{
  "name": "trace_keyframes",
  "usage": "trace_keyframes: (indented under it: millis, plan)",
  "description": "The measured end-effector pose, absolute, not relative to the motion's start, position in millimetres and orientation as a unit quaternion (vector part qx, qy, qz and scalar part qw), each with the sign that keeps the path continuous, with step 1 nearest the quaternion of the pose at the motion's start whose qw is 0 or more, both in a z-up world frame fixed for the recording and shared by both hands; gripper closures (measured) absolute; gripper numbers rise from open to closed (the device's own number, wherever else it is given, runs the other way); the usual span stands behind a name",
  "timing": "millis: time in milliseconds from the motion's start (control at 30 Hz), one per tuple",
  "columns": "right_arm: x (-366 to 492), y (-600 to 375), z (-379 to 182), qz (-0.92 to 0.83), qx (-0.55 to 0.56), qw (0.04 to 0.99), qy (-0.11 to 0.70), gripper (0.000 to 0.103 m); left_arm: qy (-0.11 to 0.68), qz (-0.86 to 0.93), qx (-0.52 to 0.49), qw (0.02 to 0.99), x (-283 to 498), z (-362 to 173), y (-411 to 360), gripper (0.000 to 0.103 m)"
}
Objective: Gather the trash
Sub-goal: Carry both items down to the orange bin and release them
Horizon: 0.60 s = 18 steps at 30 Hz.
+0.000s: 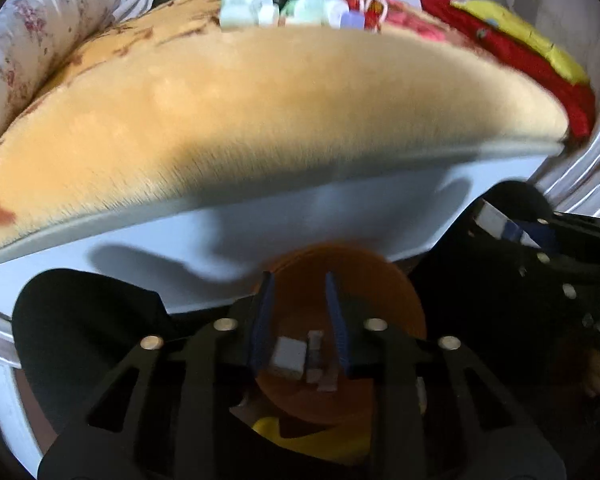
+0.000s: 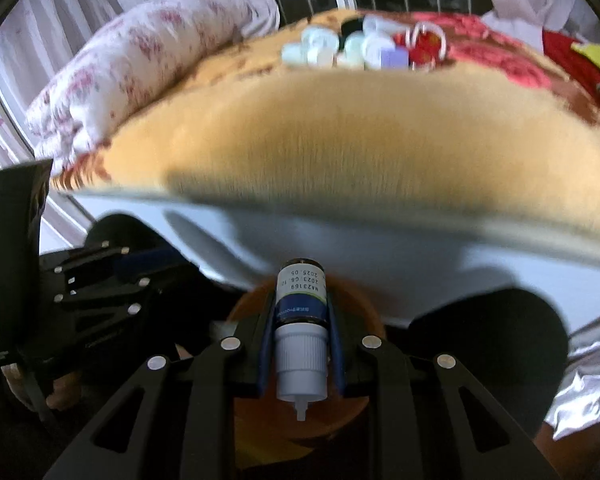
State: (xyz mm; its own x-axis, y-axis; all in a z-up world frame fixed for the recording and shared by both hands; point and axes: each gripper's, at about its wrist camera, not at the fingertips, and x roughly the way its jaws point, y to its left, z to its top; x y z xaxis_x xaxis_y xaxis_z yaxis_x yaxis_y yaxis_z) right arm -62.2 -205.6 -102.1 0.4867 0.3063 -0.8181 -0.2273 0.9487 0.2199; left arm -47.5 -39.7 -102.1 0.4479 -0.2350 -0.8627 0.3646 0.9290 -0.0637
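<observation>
Left wrist view: we see the left gripper (image 1: 300, 284) with its 2 blue pads drawn narrow and nothing between them, hanging over an orange bin (image 1: 396, 300); the small pale scraps inside it are too blurred for us to name. On the right wrist view, the right gripper (image 2: 300, 304) clamps a small dark bottle (image 2: 300, 300), white cap toward the camera, above the same bin. Beyond lies a bed with an orange blanket (image 2: 340, 136), where more small bottles (image 2: 340, 50) sit clustered.
</observation>
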Motion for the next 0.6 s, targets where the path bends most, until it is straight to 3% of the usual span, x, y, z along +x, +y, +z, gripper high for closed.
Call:
trace_keyframes:
  millis: [167,200,267,367,400,433,600]
  plan:
    - [-61,-205,-115,0.152,0.048,0.851,0.5,0.08,0.525,-0.18,0.068,0.829,-38,-123,-41,0.09]
    - [-59,-205,-116,0.15,0.045,0.852,0.5,0.08,0.521,-0.178,0.072,0.831,-38,-122,-41,0.087]
    - [-55,-205,-118,0.151,0.042,0.849,0.505,0.08,0.517,-0.174,0.078,0.835,-39,-122,-40,0.071]
    - [-53,-203,-123,0.152,0.033,0.845,0.511,0.078,0.511,-0.171,0.079,0.838,-39,-121,-38,0.059]
    - [-52,-202,-124,0.151,0.03,0.845,0.512,0.074,0.51,-0.172,0.079,0.839,-40,-120,-38,0.057]
    - [-52,-202,-125,0.15,0.029,0.845,0.512,0.063,0.507,-0.171,0.079,0.841,-40,-120,-37,0.05]
    - [-52,-203,-127,0.145,0.034,0.846,0.511,0.061,0.51,-0.171,0.076,0.84,-36,-120,-37,0.047]
